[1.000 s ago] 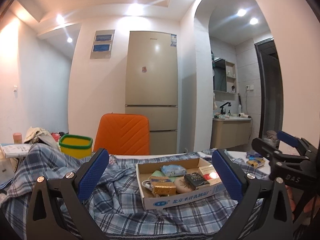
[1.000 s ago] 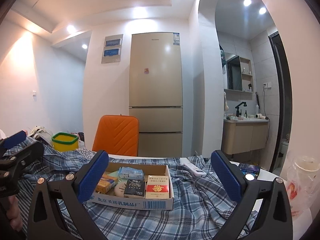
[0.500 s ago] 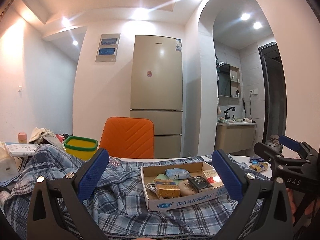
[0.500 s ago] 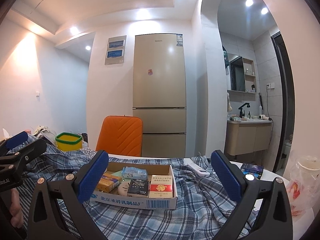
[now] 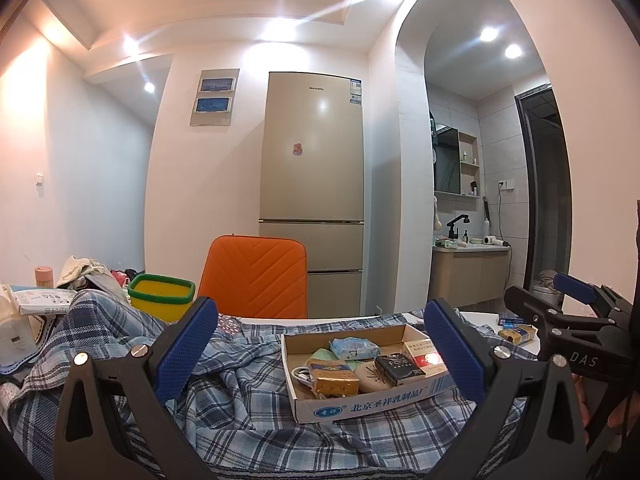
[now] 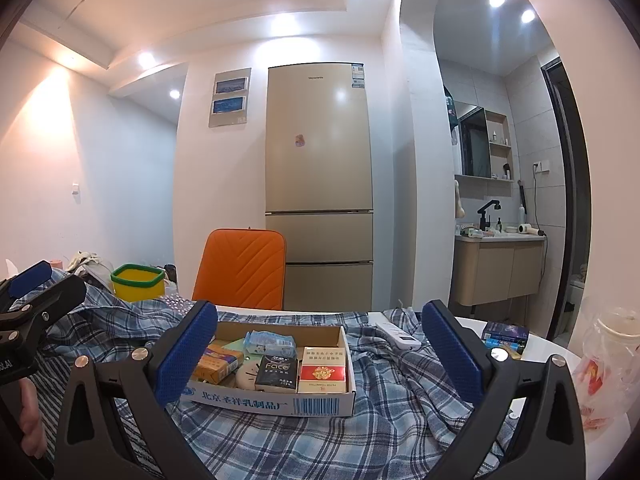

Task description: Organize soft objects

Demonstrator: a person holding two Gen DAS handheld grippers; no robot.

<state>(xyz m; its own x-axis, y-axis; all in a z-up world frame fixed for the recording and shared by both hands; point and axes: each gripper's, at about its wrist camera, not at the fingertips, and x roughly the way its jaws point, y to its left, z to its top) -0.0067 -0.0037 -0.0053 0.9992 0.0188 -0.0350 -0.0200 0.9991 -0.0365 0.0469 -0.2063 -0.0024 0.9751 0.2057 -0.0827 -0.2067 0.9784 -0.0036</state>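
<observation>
Left wrist view: crumpled blue plaid cloth (image 5: 248,412) (cardboard box (image 5: 372,400) atop), both hand-held grippers (image 5: 320,344) (image 6: 318,342) wide apart, empty.

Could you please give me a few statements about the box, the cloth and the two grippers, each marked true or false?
1. The cardboard box sits on the plaid cloth. True.
2. The left gripper is shut on the cloth. False: it is open and holds nothing.
3. The right gripper is open. True.
4. The box is empty. False: it holds a red packet, a black packet and others.
</observation>
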